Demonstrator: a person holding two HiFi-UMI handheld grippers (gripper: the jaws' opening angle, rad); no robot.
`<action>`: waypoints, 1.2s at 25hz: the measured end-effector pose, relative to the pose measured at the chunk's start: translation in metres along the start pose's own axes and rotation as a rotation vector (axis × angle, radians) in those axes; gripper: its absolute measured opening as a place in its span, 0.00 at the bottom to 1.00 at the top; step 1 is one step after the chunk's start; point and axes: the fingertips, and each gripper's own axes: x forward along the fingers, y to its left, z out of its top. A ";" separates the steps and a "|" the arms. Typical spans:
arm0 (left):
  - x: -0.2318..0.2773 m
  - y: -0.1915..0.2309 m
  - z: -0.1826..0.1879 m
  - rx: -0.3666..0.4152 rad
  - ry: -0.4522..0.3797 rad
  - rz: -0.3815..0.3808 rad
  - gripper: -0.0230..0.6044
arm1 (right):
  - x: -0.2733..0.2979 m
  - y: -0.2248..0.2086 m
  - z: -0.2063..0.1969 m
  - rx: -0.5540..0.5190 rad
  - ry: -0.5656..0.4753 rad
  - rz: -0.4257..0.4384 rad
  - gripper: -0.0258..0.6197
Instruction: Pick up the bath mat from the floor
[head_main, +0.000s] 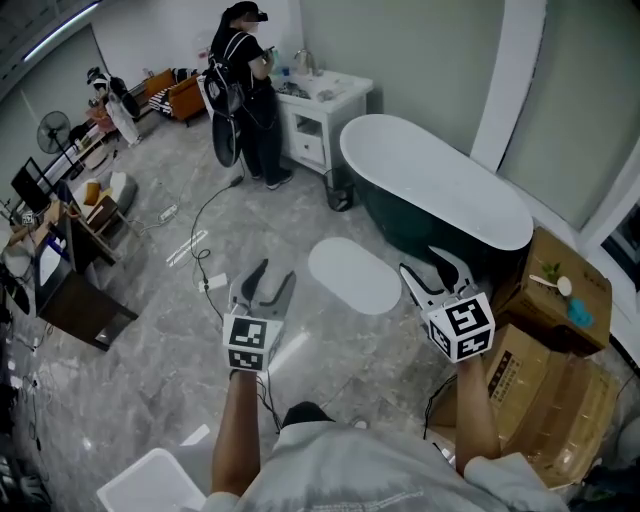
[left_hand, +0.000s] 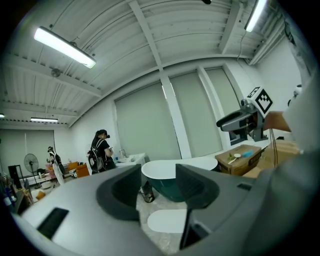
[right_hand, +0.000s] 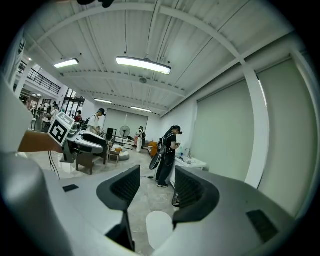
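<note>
A pale oval bath mat (head_main: 354, 275) lies flat on the marbled floor beside the dark bathtub (head_main: 436, 194). It also shows low in the left gripper view as the bath mat (left_hand: 167, 220) and in the right gripper view as the bath mat (right_hand: 159, 228). My left gripper (head_main: 270, 279) hovers left of the mat, jaws open and empty. On the mat's right, my right gripper (head_main: 434, 268) hangs open and empty, close to the tub's side. Both are held well above the floor.
Cardboard boxes (head_main: 555, 292) stack at the right, close to my right arm. A person (head_main: 246, 92) stands at a white vanity (head_main: 325, 115) behind the tub. A cable (head_main: 205, 250) trails over the floor at left. Desks and a fan (head_main: 53, 130) fill the far left.
</note>
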 end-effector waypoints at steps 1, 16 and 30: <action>0.002 -0.002 -0.002 0.002 0.007 0.001 0.39 | 0.003 -0.001 -0.003 -0.005 0.012 0.010 0.39; 0.108 0.067 -0.062 -0.039 0.048 -0.066 0.37 | 0.146 -0.030 -0.026 0.004 0.073 0.058 0.39; 0.289 0.241 -0.083 -0.078 0.078 -0.143 0.34 | 0.377 -0.082 0.001 -0.006 0.172 -0.014 0.39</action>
